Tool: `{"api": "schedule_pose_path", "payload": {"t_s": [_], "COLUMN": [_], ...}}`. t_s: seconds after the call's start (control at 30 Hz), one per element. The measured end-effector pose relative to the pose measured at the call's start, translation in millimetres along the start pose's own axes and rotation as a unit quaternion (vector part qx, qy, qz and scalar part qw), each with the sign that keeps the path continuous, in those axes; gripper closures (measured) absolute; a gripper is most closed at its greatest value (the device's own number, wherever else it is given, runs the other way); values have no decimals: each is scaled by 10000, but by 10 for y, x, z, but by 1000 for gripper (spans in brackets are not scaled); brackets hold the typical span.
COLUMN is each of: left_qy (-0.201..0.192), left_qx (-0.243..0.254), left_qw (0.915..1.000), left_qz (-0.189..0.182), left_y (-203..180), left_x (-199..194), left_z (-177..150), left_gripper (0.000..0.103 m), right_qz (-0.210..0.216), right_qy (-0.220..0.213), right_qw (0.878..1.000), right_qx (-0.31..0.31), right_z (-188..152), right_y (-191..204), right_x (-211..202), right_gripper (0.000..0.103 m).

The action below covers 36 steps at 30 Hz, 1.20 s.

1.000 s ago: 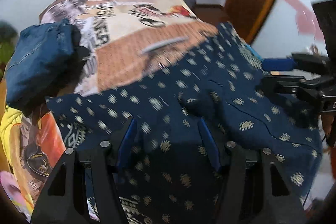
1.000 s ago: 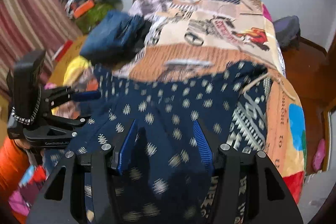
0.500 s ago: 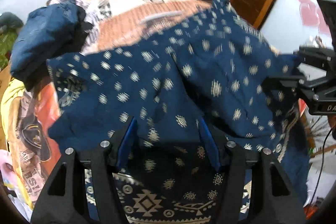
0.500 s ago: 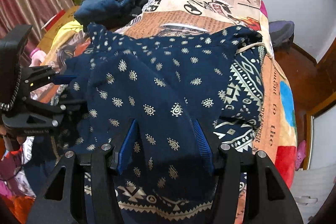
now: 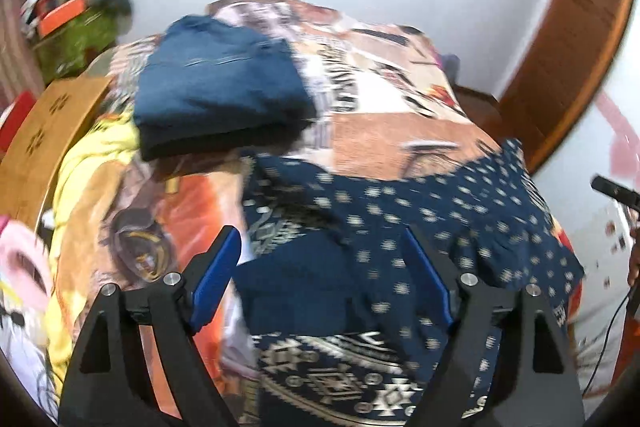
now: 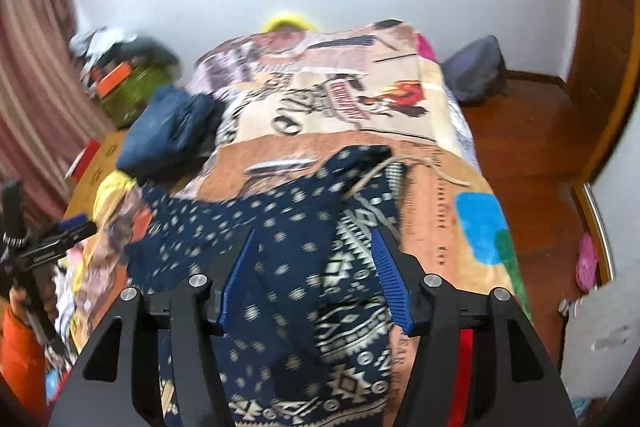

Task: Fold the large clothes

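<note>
A navy garment with pale motifs and a patterned border (image 5: 400, 211) (image 6: 280, 227) lies folded over on the printed bedspread (image 5: 380, 87) (image 6: 340, 99), its cord (image 6: 376, 171) trailing at the far right corner. My left gripper (image 5: 320, 239) hovers over the garment's left part. Its jaws are opening wide and the blue pads touch no cloth. My right gripper (image 6: 313, 237) hovers over the right part with its jaws apart. The cloth lies below them, not pinched. The left gripper (image 6: 48, 247) also shows at the left edge of the right wrist view.
A folded blue stack of clothes (image 5: 216, 95) (image 6: 168, 131) sits on the bed's far left. A cardboard box (image 5: 36, 131) and a green bag (image 5: 76, 39) stand left of the bed. A dark bag (image 6: 476, 67) lies on the wooden floor at the right, near the door (image 5: 568, 59).
The navy cloth was bunched between both pairs of fingers and lifted. Now it lies on the bed, both grippers have drawn back and up, and the left jaws stand wider.
</note>
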<state>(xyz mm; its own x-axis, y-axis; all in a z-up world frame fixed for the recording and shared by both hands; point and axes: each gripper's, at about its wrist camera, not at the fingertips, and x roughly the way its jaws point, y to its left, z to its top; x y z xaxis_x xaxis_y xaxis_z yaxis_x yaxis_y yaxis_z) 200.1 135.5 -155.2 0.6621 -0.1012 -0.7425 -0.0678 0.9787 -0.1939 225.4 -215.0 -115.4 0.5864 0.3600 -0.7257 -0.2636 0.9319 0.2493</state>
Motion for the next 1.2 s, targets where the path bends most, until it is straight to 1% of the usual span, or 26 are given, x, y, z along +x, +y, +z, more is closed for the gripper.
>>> {"api": "schedule_pose_path", "payload": {"t_s": [0.07,0.13,0.2,0.27,0.33,0.4,0.43,0.47,0.53,0.57,0.6,0.67,0.8,0.93,1.0,1.03,1.07,1.17,1.2], "left_qy": [101,234,455,731,1101,1330,1459,1501,1577,1619,1609,1532,1398,1211,1068,1009,1012,1034,1001], "left_qx": [-255,-446,-688,-956,-1233,-1436,-1528,-1562,-1624,-1672,-1695,-1667,-1718,-1597,-1499,-1463,-1443,-1382,-1391], "left_qw": [9996,9987,9965,9927,9862,9806,9772,9758,9716,9681,9675,9698,9699,9748,9785,9788,9773,9788,9792], "left_qz": [83,127,101,56,9,-89,-197,-312,-691,-930,-965,-903,-1012,-976,-930,-1021,-1177,-1100,-1082], "left_y": [209,339,491,614,703,740,744,734,699,668,643,613,609,567,534,508,496,439,425], "left_x": [74,180,324,514,733,892,991,1037,1138,1207,1244,1302,1387,1451,1477,1496,1550,1699,1717], "left_z": [-38,-100,-183,-292,-423,-521,-571,-594,-632,-636,-632,-598,-513,-411,-358,-332,-305,-254,-236], "left_gripper": [21,21,21,21,21,21,21,21,21,21,21,21,21,21,21,25,27,27,30], "right_qz": [7,53,75,84,149,169,183,219,418,499,594,696,793,564,509,511,525,674,693], "right_qy": [92,216,348,499,725,918,988,1042,1174,1285,1324,1324,1228,1234,1220,1202,1187,1141,1125], "right_qw": [9996,9985,9971,9955,9926,9890,9875,9862,9815,9778,9749,9719,9762,9843,9862,9868,9871,9850,9846], "right_qx": [268,494,666,804,961,1144,1213,1272,1453,1580,1691,1820,1599,1126,995,956,942,1105,1147], "right_z": [-2,-22,-63,-109,-172,-221,-244,-259,-284,-292,-300,-295,-220,-175,-153,-146,-145,-153,-148], "right_y": [-120,-217,-304,-391,-468,-549,-587,-621,-704,-735,-767,-804,-735,-593,-557,-553,-564,-647,-663], "right_x": [83,161,246,343,487,619,667,706,798,831,868,913,947,1065,1103,1117,1140,1212,1220], "right_gripper": [48,48,48,48,48,48,48,48,48,48,48,48,48,48,48,48,48,48,48]}}
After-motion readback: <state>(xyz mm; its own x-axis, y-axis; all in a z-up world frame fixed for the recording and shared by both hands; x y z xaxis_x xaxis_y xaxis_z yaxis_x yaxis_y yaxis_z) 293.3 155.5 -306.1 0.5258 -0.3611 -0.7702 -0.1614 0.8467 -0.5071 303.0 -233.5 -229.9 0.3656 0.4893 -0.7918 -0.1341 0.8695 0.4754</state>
